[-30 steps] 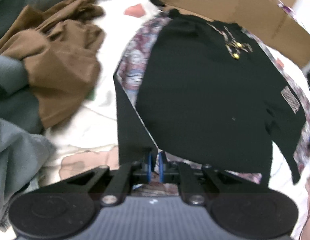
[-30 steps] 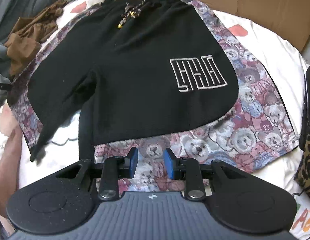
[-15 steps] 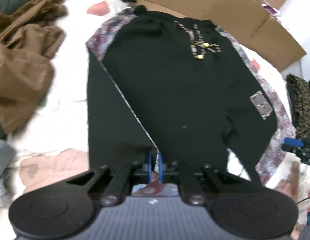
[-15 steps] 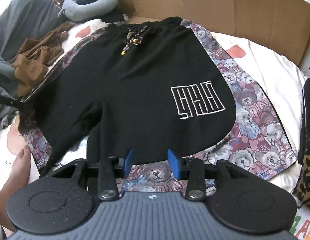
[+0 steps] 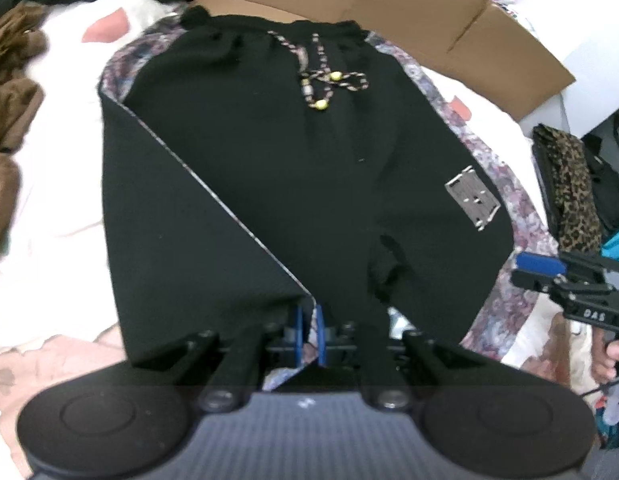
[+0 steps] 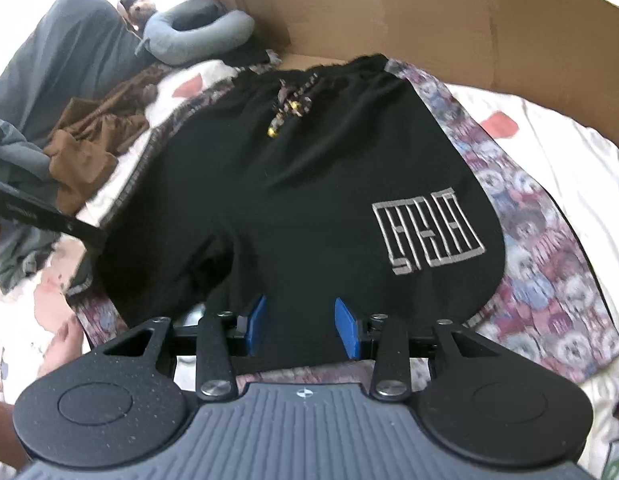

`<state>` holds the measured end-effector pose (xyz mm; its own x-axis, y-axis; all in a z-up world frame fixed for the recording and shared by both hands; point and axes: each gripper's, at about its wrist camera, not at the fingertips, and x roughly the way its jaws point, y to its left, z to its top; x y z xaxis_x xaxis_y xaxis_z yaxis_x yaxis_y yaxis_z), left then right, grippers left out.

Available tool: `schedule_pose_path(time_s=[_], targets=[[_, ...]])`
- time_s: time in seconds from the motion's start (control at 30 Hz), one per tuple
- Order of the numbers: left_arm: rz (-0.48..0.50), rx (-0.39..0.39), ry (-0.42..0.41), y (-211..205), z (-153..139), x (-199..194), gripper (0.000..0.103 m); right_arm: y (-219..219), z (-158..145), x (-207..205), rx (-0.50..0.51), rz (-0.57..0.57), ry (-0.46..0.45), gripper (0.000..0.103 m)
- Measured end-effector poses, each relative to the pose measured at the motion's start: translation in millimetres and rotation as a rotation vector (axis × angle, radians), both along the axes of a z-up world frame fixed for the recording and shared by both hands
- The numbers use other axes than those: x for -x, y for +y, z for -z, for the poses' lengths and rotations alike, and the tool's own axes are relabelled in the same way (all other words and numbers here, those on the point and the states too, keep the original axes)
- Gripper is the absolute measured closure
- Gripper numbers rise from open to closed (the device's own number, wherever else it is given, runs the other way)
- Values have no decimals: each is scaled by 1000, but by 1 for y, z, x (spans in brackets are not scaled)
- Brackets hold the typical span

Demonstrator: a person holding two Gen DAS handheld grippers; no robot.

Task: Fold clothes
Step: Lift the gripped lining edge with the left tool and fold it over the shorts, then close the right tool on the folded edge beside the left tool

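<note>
Item: black shorts [image 6: 293, 208], bear-print side panels, beaded drawstring [image 5: 321, 80], grey embroidered patch [image 6: 427, 234]. Location: spread on the white bed sheet [image 6: 569, 152], waistband toward the cardboard [image 6: 449, 28].

Handling, as I judge it: soft, light knit with no stiffness; it drapes and will drag or bunch if pulled from one point. Not fragile, not slippery on the sheet. Best taken at hem corners or along the side seam, one hold per side.

Left claw [image 5: 307, 334]: pressed together, pinching the hem corner of the leg on its side, which is turned over to show the black lining.

Right claw [image 6: 301, 326]: pads spread, nothing pinched; black hem lies between them.

Change over the last second: I have carried the left leg further across the shorts, so the diagonal folded edge now runs longer. The right claw has widened and sits over the black hem rather than the bear print.

Surroundings: brown garment [image 6: 89, 140], grey neck pillow [image 6: 197, 36], leopard-print item [image 5: 573, 184].
</note>
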<state>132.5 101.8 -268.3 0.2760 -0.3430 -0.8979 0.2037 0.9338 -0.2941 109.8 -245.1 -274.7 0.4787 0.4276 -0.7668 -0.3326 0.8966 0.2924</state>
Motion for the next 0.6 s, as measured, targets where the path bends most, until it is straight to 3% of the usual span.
schedule_pose_path(time_s=[0.3, 0.6], targets=[[46, 113, 18, -44, 4, -19, 95, 16, -6, -5, -73, -37, -21, 58], [73, 179, 82, -88, 19, -28, 95, 11, -8, -2, -131, -10, -41, 58]])
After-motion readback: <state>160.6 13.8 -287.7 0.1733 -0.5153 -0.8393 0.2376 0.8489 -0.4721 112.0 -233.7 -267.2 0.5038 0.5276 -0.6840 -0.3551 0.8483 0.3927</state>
